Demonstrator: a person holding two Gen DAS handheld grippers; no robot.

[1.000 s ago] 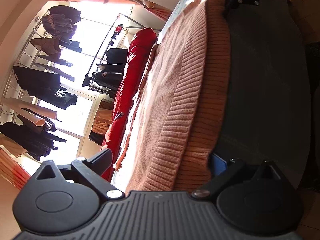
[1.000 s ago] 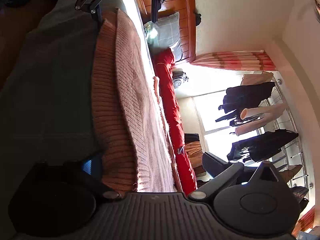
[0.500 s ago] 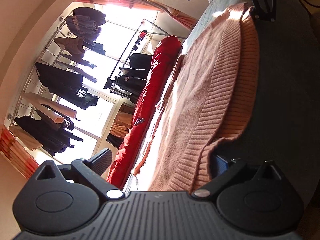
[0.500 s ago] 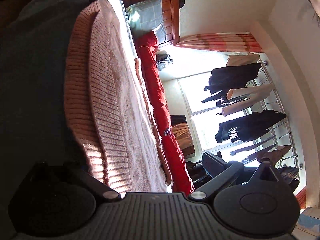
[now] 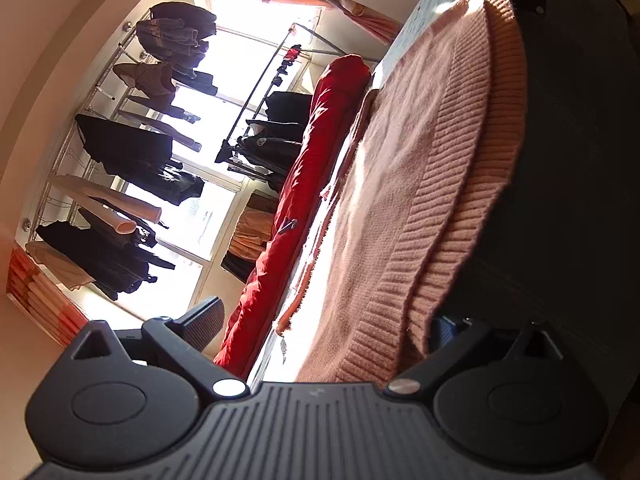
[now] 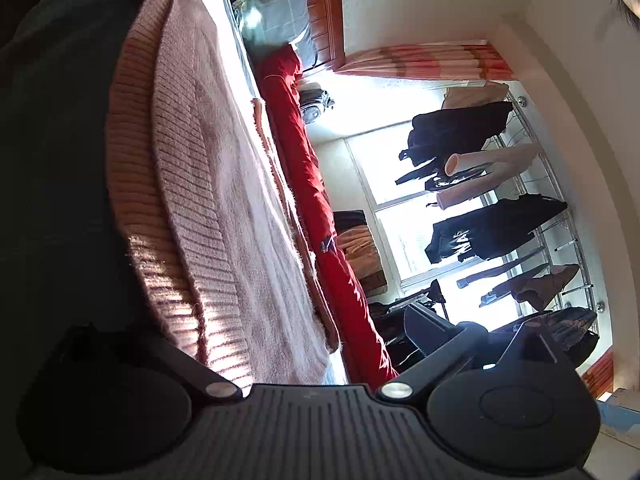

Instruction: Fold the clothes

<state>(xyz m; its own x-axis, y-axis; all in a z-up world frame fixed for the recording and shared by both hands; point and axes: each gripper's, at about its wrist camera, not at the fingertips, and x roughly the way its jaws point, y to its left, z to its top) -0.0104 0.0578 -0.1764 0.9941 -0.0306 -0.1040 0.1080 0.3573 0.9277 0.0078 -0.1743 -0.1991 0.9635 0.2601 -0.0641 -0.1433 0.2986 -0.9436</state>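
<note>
Pink knit sweater spread flat on the bed, your left hand-held gripper and right hand-held gripper both spread around its ribbed hem, red garment lying alongside.

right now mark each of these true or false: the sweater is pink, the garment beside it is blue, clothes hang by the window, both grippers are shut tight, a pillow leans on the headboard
1. The sweater is pink: true.
2. The garment beside it is blue: false, the long garment alongside is red.
3. Clothes hang by the window: true.
4. Both grippers are shut tight: false, the left gripper and right gripper stand open with the sweater's ribbed hem between the fingers.
5. A pillow leans on the wooden headboard: true.
</note>
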